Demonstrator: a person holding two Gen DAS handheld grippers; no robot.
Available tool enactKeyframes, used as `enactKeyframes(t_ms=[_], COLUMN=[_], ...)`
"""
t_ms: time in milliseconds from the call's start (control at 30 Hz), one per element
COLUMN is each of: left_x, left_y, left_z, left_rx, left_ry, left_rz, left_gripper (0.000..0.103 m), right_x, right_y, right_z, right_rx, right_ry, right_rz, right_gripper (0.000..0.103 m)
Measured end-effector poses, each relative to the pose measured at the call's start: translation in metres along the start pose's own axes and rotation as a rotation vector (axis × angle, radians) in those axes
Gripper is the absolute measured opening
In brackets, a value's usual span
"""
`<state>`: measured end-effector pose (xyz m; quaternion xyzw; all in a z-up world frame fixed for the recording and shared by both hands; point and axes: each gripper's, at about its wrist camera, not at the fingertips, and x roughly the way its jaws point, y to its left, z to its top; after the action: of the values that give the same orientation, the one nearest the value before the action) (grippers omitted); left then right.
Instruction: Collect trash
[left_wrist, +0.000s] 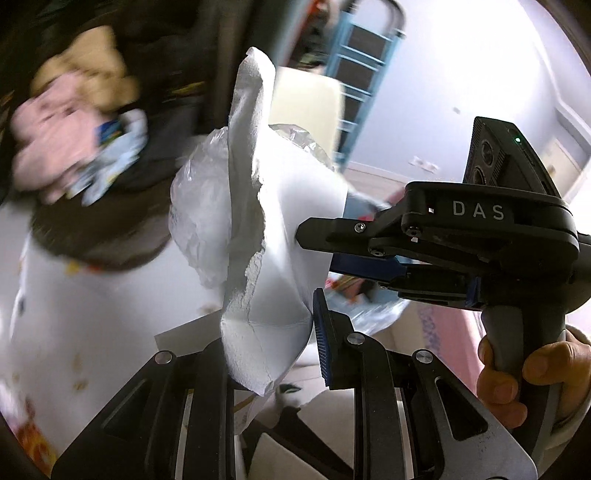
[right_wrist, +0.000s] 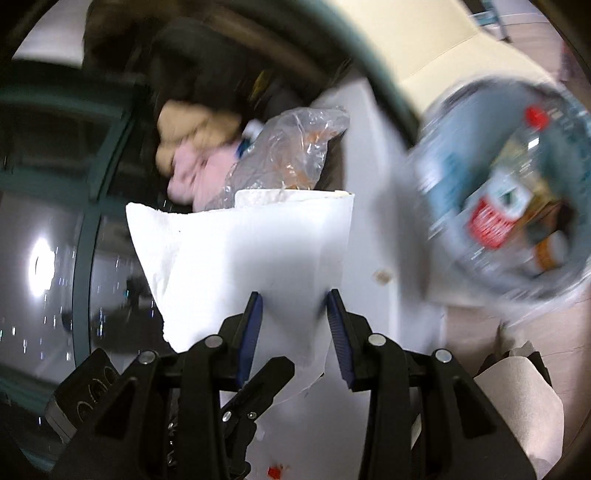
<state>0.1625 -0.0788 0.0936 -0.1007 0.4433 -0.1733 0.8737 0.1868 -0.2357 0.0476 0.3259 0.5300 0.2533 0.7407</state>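
A torn white paper sheet (left_wrist: 273, 229) with a crumpled clear plastic bag (left_wrist: 199, 206) behind it is held up in the air. My left gripper (left_wrist: 273, 347) is shut on the sheet's lower end. My right gripper (left_wrist: 321, 251) comes in from the right and its fingers straddle the sheet's right edge. In the right wrist view the right gripper (right_wrist: 293, 317) has its blue pads (right_wrist: 338, 325) against both sides of the white sheet (right_wrist: 240, 251), with the plastic bag (right_wrist: 291, 147) behind it. The left gripper's finger (right_wrist: 255, 395) shows below.
A bin lined with a clear bag (right_wrist: 517, 192), holding bottles and wrappers, is at the right. A pink and tan soft toy (left_wrist: 70, 140) lies on a dark seat at the left. A white table surface (left_wrist: 92, 314) is below. A blue ladder (left_wrist: 362, 66) stands behind.
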Motion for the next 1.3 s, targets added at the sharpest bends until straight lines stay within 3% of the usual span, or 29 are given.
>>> enactKeyframes(t_ms=[200,433,567,900,1300], left_x=[0.066,0.139,0.169,0.232,0.266], left_y=[-0.063,-0.111,-0.114,-0.097,-0.075], left_z=[0.045,0.058,0.058,0.044,0.030], left_rx=[0.125,0.236,0.208,0.137,0.086], left_ry=[0.053,0.157,0.200,0.318,0.399], left_rz=[-0.117,-0.185,-0.195,-0.133,-0.083], left_gripper=[0.019,0.020,0.020,0.022,0.025], right_x=[-0.055,-0.079,-0.072,-0.028,0.011], right_y=[-0.064,-0.128,-0.149,-0.192,-0.193], right_z=[0.045,0.071,0.078,0.095,0.107], right_rx=[0.109,0.227,0.242,0.290,0.213], right_ry=[-0.136,-0.161,-0.127,0.000,0.092], right_rz=[-0.060,-0.139,-0.171,-0.218,-0.269], right_gripper=[0.036,0.036,0.036,0.036,0.036])
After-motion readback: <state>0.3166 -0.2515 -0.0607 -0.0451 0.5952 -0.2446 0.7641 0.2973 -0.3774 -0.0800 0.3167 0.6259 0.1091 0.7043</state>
